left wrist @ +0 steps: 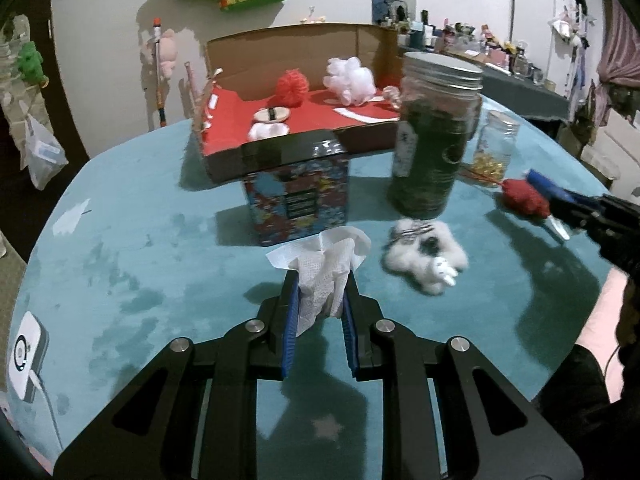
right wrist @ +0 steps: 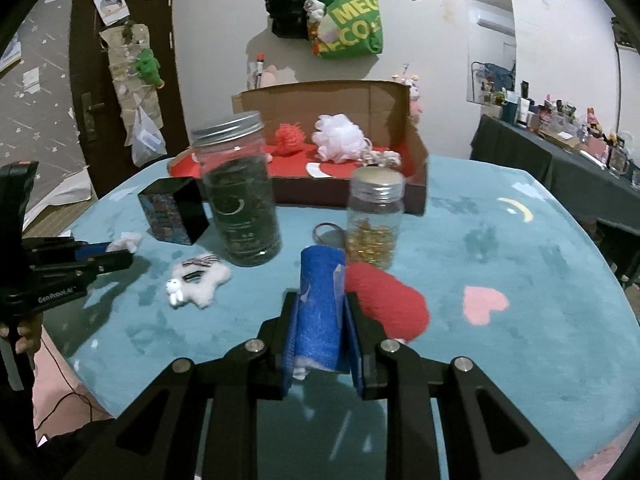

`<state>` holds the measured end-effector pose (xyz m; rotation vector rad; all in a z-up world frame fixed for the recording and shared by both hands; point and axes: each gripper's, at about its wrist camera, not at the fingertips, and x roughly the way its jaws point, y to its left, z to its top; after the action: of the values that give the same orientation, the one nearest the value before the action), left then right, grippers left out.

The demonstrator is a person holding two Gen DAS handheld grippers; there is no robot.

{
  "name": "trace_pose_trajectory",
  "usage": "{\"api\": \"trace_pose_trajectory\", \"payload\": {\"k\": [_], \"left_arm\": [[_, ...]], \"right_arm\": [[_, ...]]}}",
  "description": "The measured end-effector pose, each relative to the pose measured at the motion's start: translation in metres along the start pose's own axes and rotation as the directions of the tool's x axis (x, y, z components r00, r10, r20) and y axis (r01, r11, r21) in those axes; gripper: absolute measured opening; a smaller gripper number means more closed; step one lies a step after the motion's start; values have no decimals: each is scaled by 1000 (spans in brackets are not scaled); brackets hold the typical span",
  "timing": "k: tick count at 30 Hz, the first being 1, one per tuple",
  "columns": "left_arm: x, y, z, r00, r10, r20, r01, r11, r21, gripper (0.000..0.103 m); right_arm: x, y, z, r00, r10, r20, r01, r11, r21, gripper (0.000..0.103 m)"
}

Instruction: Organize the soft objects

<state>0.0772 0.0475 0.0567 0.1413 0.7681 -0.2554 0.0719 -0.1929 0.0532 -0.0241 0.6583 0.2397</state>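
- Two grippers are in view. The left gripper (left wrist: 320, 280) has its jaws closed tight on one crumpled white tissue (left wrist: 326, 270), which sticks up from between the blue pads above the teal tablecloth (left wrist: 120, 280).
- The right gripper (right wrist: 320, 300) is clamped on one blue roll of foam-like material (right wrist: 320, 312); a red plush heart (right wrist: 384, 304) hangs just beside it on the right (whether the two are joined I cannot tell).
- One white fluffy keychain toy (left wrist: 426, 254) lies flat on the cloth, in front of the big jar and between the two grippers.
- One cardboard box (left wrist: 288, 46) with a red lining stands at the far side of the table. Inside it sit one red pompom (left wrist: 291, 85) and one white mesh pouf (left wrist: 352, 80), apart from each other; some smaller pale items lie in it too, too blurred to count.
- Two jars with metal lids stand upright: one large jar of dark green contents (left wrist: 434, 136) and one small jar of gold bits (right wrist: 374, 220), near each other.
- One patterned tin (left wrist: 298, 196) stands in front of the box, left of the large jar.
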Motion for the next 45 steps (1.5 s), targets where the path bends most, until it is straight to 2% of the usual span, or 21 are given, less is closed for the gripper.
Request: {"api": "trace_pose_trajectory", "payload": {"k": [15,25,35,45], "left_arm": [[23,43,13,993,99,-68,-101,995,-16,18],[42,66,30,987,116,-109,-117,993,0,18],[58,82,46,987,102,-128,-102,995,9,18],[59,91,61,992,49,-118,-47,999,19,18]], "right_arm": [[11,-36,13,995,-83,-57,84,996,14,24],[29,-62,29,989,-105,-103,109,994,29,24],[54,-80,47,988,-48,-145,55,998,40,24],[63,-97,67,988,68,-139,-60,996,60,24]]}}
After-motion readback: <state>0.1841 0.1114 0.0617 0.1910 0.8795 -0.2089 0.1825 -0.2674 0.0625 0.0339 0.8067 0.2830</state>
